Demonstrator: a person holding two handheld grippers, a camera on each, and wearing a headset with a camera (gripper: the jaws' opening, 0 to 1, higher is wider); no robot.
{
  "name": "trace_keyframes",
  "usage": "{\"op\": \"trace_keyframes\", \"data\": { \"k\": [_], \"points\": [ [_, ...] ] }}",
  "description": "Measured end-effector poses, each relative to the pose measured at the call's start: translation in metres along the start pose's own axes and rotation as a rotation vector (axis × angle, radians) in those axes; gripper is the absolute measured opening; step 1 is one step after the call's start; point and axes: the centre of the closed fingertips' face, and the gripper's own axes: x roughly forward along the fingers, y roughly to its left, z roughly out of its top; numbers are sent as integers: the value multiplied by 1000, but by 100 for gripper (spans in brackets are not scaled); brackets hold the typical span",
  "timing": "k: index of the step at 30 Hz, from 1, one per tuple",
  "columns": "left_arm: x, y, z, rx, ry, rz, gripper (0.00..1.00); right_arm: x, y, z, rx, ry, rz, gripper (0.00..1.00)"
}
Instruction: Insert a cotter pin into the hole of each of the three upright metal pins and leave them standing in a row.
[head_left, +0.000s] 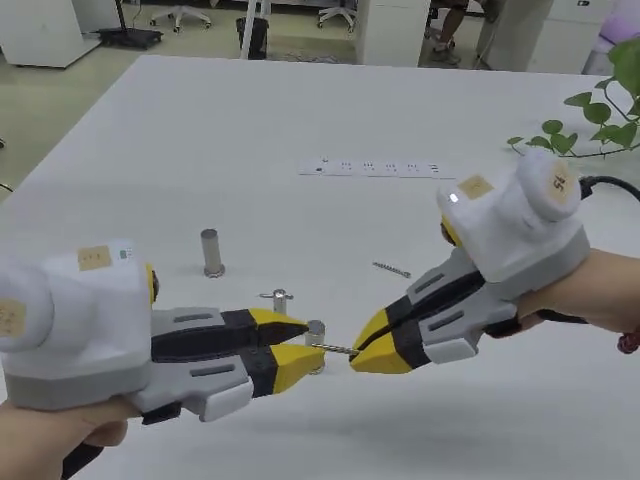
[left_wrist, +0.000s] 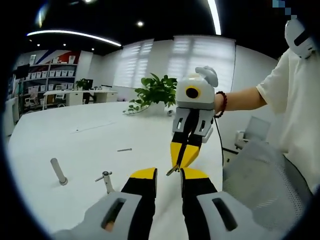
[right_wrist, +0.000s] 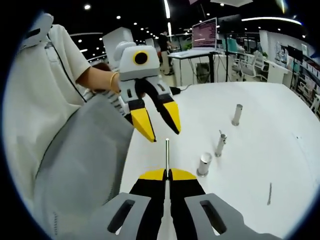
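The cotter pin (right_wrist: 167, 150) is sticking straight out of the right gripper (right_wrist: 167, 173), whose jaws are pinching tight on it. It is pointing at the nearest metal pin (head_left: 316, 338), which is standing just off the left gripper (head_left: 301, 345), whose jaws are gaping and holding nothing. Beyond that gripper, the second metal pin (head_left: 279, 299) and third metal pin (head_left: 210, 252) are standing.

Round sticker (head_left: 557, 183) on right gripper (head_left: 359, 356), upper right of frame, read roughly "15", rotated. Tan labels (head_left: 94, 257) were illegible.

White workbench (head_left: 300, 110), leafy plant (left_wrist: 156, 92), window blinds (left_wrist: 200, 55)
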Motion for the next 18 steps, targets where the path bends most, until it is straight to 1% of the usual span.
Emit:
{"op": "trace_keyframes", "data": {
  "k": [2, 5, 7, 10, 13, 18],
  "points": [
    [1, 4, -3, 11, 10, 18, 21, 0, -7, -5, 10, 27, -35, 2],
    [4, 11, -10, 39, 37, 56, 23, 2, -15, -11, 11, 53, -66, 3],
    [6, 17, -14, 37, 51, 78, 24, 3, -21, -15, 16, 72, -82, 3],
    [8, 24, -16, 40, 55, 116, 24, 4, -25, -19, 21, 86, -88, 3],
    [12, 31, -20, 38, 73, 147, 25, 6, -31, -24, 25, 104, -95, 3],
    [18, 44, -31, 33, 103, 180, 25, 8, -39, -32, 34, 130, -114, 3]
  ]
}}
